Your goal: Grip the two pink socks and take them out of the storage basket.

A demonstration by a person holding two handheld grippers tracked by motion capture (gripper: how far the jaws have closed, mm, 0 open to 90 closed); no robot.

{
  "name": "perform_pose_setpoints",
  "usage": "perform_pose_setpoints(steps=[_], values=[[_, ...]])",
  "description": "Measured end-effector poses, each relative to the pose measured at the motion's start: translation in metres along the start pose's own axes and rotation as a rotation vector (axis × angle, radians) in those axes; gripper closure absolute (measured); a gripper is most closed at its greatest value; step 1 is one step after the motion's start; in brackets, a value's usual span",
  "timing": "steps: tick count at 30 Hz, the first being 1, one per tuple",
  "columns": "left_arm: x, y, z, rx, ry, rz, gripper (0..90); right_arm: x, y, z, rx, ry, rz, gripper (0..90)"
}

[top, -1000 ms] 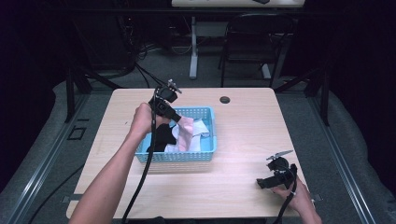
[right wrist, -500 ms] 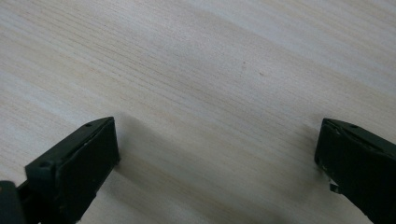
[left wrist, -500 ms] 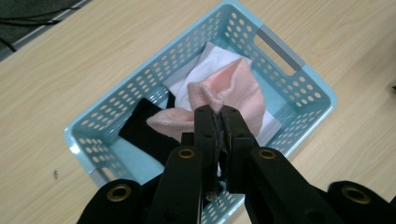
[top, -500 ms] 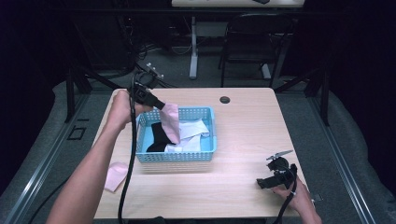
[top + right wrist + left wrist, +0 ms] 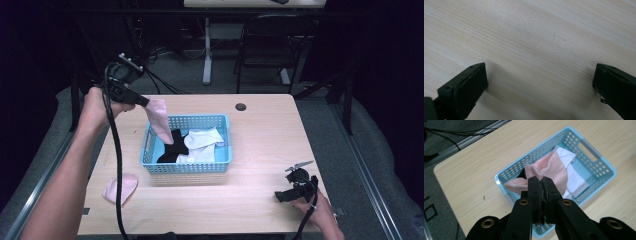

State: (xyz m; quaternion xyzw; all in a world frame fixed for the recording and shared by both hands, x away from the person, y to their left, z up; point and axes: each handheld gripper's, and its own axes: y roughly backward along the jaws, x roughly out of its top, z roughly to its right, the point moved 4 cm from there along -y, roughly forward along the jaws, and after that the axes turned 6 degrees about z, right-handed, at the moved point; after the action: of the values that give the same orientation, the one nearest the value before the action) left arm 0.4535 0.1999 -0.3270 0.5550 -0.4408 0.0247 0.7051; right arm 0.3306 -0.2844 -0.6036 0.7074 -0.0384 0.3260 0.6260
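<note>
Raised since half a second ago, the left gripper (image 5: pixel 142 101) has its jaws clenched on a pink sock (image 5: pixel 549 171), hanging above the blue basket's (image 5: pixel 186 166) left rim. One pink sock on the table (image 5: pixel 120 188) is done; black and white ones remain. Right gripper (image 5: pixel 295 187) rests agape.

We are seeing the table (image 5: pixel 260 135) lit brightly from overhead, surroundings darkening, and perhaps slight blurring throughout.
</note>
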Motion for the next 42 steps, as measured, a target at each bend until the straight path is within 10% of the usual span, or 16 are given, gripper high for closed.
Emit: perform_pose_setpoints(steps=[21, 28, 42], values=[[-0.058, 0.043, -0.063, 0.155, 0.106, -0.025, 86.3, 0.0, 0.0, 0.0, -0.001, 0.001, 0.002, 0.0], [-0.091, 0.019, -0.075, 0.154, 0.151, -0.098, 86.3, 0.0, 0.0, 0.0, -0.001, 0.002, 0.003, 0.0], [-0.164, -0.08, -0.091, 0.095, 0.276, -0.209, 85.8, 0.0, 0.0, 0.0, -0.001, -0.001, 0.004, 0.0]])
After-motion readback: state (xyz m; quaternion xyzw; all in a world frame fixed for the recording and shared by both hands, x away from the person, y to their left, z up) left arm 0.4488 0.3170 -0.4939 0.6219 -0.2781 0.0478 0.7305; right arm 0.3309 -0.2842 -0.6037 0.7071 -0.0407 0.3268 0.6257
